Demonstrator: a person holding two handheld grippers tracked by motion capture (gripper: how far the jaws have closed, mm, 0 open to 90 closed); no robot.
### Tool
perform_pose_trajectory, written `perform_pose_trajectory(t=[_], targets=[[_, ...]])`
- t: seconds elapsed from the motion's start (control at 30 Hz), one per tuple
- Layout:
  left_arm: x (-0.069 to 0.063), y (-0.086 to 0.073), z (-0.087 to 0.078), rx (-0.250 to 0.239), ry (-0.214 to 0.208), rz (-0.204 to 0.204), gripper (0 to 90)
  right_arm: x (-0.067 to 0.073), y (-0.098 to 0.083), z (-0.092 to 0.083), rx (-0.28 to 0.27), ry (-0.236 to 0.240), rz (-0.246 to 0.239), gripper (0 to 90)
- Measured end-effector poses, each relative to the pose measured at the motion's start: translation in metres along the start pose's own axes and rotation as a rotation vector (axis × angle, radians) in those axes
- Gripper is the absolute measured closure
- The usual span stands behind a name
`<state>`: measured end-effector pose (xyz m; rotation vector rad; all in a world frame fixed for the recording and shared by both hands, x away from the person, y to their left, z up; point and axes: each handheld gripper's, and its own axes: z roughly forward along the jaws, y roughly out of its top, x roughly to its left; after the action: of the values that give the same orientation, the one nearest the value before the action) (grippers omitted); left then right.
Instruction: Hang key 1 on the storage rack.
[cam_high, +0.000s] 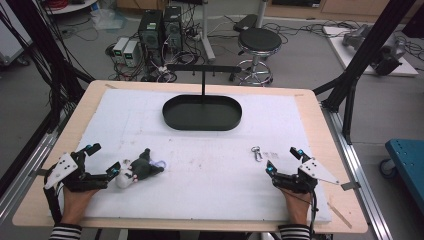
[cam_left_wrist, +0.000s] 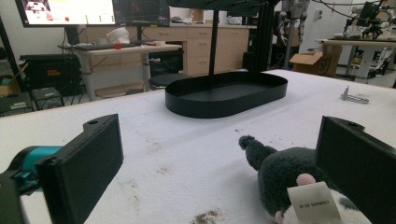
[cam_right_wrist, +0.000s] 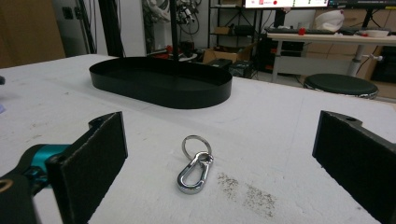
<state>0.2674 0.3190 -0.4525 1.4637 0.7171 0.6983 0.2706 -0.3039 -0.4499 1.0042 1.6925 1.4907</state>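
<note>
A dark grey and white plush toy with a white label lies on the white mat near the front left. My left gripper stands open just left of it. In the left gripper view the plush toy sits low between the jaws, close against the right-hand one, and the pads do not press on it. A silver carabiner with a key ring lies at the front right. My right gripper is open beside it. In the right gripper view the carabiner lies on the mat between the spread jaws of the right gripper.
A black oval tray with an upright post and crossbar stands at the far middle of the mat; its rim shows as tray and tray. Computers, a stool and cables lie beyond the table.
</note>
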Motion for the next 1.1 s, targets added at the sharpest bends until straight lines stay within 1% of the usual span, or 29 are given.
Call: perform_pose_trajectory(t=[0.07, 0.23, 0.3, 0.33, 0.4, 0.47, 0.5, 0.53, 0.6, 0.67, 0.7, 0.73, 0.77, 0.83, 0.87, 0.93, 1.0, 1.03, 1.07, 1.1], targets=[[0.001, 0.0, 0.0, 0.001, 0.001, -0.004, 1.7, 0.0, 0.0, 0.0, 0.001, 0.001, 0.006, 2.4], [0.001, 0.0, 0.0, 0.0, -0.013, -0.005, 1.7, 0.001, 0.0, 0.0, 0.001, -0.002, -0.009, 2.4], [0.002, 0.0, 0.0, -0.006, -0.026, -0.009, 1.7, 0.0, 0.0, 0.0, 0.002, -0.001, -0.007, 2.4], [0.002, 0.0, 0.0, -0.006, -0.026, -0.009, 1.7, 0.0, 0.0, 0.0, 0.002, -0.002, -0.005, 2.4], [0.002, 0.0, 0.0, -0.006, -0.039, -0.005, 1.7, 0.0, 0.0, 0.0, -0.003, -0.004, -0.005, 2.4], [0.003, 0.0, -0.001, -0.006, -0.038, -0.009, 1.7, 0.0, 0.0, 0.0, 0.001, -0.005, 0.003, 2.4], [0.003, 0.0, 0.0, -0.007, -0.038, -0.018, 1.7, 0.0, 0.0, 0.0, 0.001, -0.005, 0.006, 2.4], [0.004, 0.0, 0.0, -0.007, -0.039, -0.016, 1.7, 0.0, 0.0, 0.0, -0.003, -0.006, 0.004, 2.4], [0.005, 0.002, -0.001, 0.005, -0.03, 0.003, 1.7, -0.001, 0.0, 0.0, -0.004, -0.008, 0.007, 2.4], [0.006, 0.003, -0.001, 0.008, -0.036, 0.004, 1.7, -0.001, 0.0, 0.0, -0.004, -0.008, 0.008, 2.4], [0.006, 0.005, -0.002, 0.01, -0.036, 0.009, 1.7, 0.0, 0.0, 0.0, -0.005, -0.009, 0.0, 2.4], [0.006, 0.007, -0.002, 0.018, -0.038, 0.012, 1.7, 0.0, 0.0, 0.0, -0.005, -0.01, -0.001, 2.4], [0.006, 0.012, -0.003, 0.039, -0.048, 0.018, 1.7, 0.0, 0.0, 0.0, -0.006, -0.011, -0.002, 2.4], [0.006, 0.019, -0.004, 0.043, -0.056, 0.022, 1.7, 0.0, 0.0, 0.0, -0.005, -0.011, 0.007, 2.4], [0.006, 0.019, -0.004, 0.043, -0.056, 0.022, 1.7, 0.0, 0.0, 0.0, -0.005, -0.013, 0.007, 2.4], [0.006, 0.026, -0.005, 0.056, -0.054, 0.035, 1.7, 0.0, 0.0, 0.0, -0.004, -0.014, 0.005, 2.4], [0.006, 0.032, -0.005, 0.073, -0.062, 0.044, 1.7, 0.001, 0.0, 0.0, 0.0, -0.013, 0.002, 2.4], [0.006, 0.037, -0.004, 0.108, -0.075, 0.057, 1.7, 0.001, 0.0, 0.0, -0.001, -0.013, 0.001, 2.4], [0.006, 0.037, -0.004, 0.108, -0.075, 0.057, 1.7, 0.0, 0.0, 0.0, -0.001, -0.015, 0.001, 2.4], [0.006, 0.039, -0.004, 0.124, -0.08, 0.061, 1.7, 0.0, 0.0, 0.0, -0.006, -0.015, -0.004, 2.4]])
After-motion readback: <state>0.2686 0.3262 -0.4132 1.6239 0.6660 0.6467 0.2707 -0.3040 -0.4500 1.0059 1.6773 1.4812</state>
